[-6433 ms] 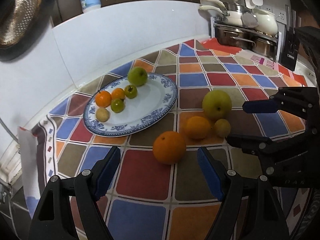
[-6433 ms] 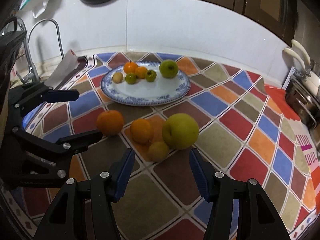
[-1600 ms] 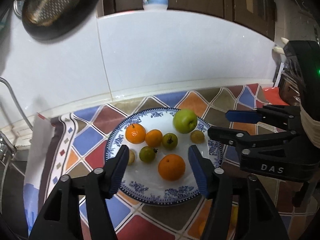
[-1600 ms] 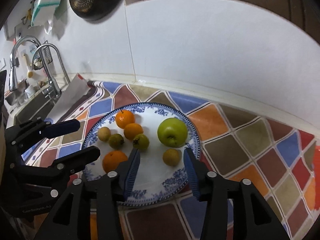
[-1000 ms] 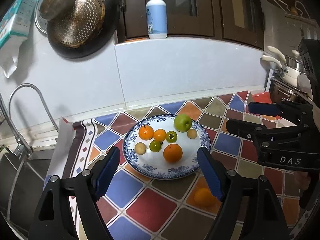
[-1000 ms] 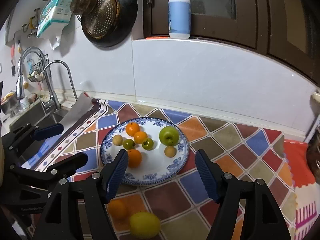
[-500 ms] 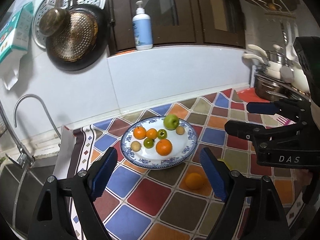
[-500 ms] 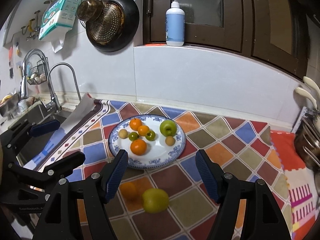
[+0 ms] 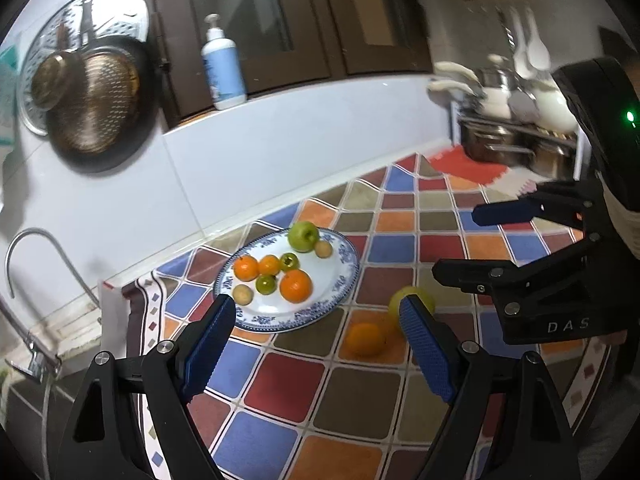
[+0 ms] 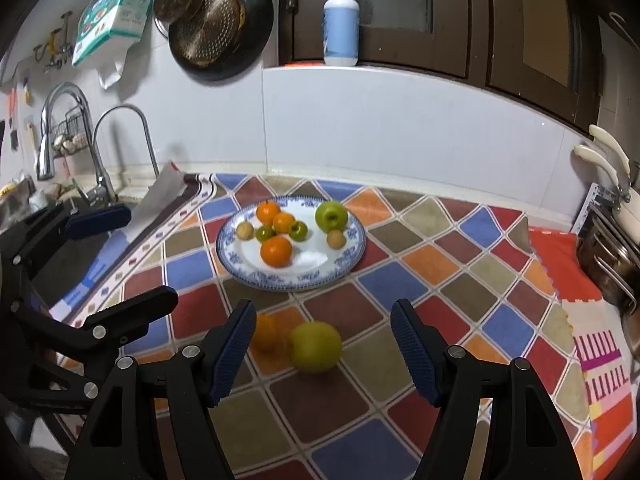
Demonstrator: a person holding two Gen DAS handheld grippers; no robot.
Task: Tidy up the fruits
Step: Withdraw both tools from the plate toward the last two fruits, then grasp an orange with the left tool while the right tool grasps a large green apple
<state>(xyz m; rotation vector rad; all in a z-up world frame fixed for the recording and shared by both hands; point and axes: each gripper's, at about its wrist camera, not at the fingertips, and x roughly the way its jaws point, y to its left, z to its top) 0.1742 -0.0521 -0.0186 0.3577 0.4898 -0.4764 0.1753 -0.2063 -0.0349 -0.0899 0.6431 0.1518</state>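
A blue-and-white plate (image 9: pixel 344 276) (image 10: pixel 356 256) on the chequered cloth holds several fruits: a green apple (image 9: pixel 303 235) (image 10: pixel 331 216), a big orange (image 9: pixel 295 285) (image 10: pixel 276 251), smaller oranges, green and tan fruits. Off the plate, nearer me, lie an orange (image 9: pixel 365 339) (image 10: pixel 266 332) and a yellow-green apple (image 9: pixel 412 300) (image 10: pixel 316 346). My left gripper (image 9: pixel 316 344) is open and empty, held back above the cloth. My right gripper (image 10: pixel 324 348) is open and empty, above the loose apple. Each gripper shows in the other's view (image 9: pixel 480 240) (image 10: pixel 120 256).
A sink with a tap (image 10: pixel 120 152) lies left of the cloth. A pan (image 10: pixel 218 24) hangs on the wall, a soap bottle (image 10: pixel 341 20) stands on the ledge. A rack of pots (image 9: pixel 512 136) stands at the right end.
Both grippers have pulled further back and up from the plate. The plate looks smaller, and the loose orange and apple have come fully into view. Both stay open and empty.
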